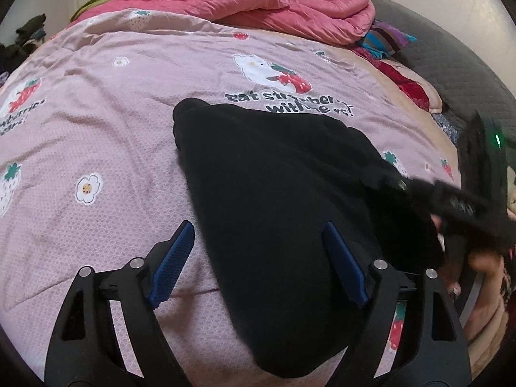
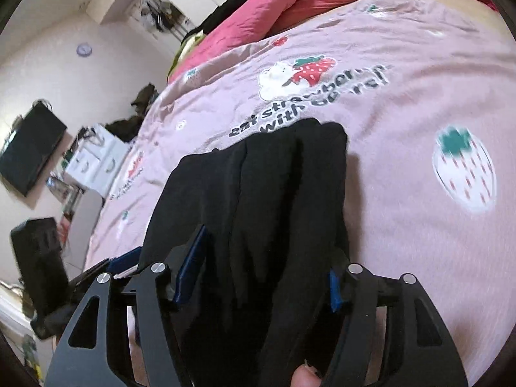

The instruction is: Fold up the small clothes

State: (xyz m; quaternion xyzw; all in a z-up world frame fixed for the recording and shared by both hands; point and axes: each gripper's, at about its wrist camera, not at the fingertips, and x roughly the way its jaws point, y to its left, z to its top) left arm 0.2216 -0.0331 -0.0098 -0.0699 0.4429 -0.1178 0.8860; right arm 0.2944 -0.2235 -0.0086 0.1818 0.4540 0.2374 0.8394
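Strawberry-print bedspread [image 1: 129,122], pink quilt [image 1: 258,3]

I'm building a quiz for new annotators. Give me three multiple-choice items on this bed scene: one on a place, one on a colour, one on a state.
1. Where does the black garment lie?
A. on the strawberry-print bedspread
B. on the floor
C. on a chair

2. What colour is the rumpled quilt at the far side of the bed?
A. green
B. pink
C. white

3. How do the left gripper jaws stand?
A. shut on the bedspread
B. clamped on the quilt
C. wide apart, pressing nothing

Answers: 1 A, the printed fabric shows on all sides of it. 2 B, pink folds lie beyond the print. 3 C, the blue pads stand apart above the cloth.
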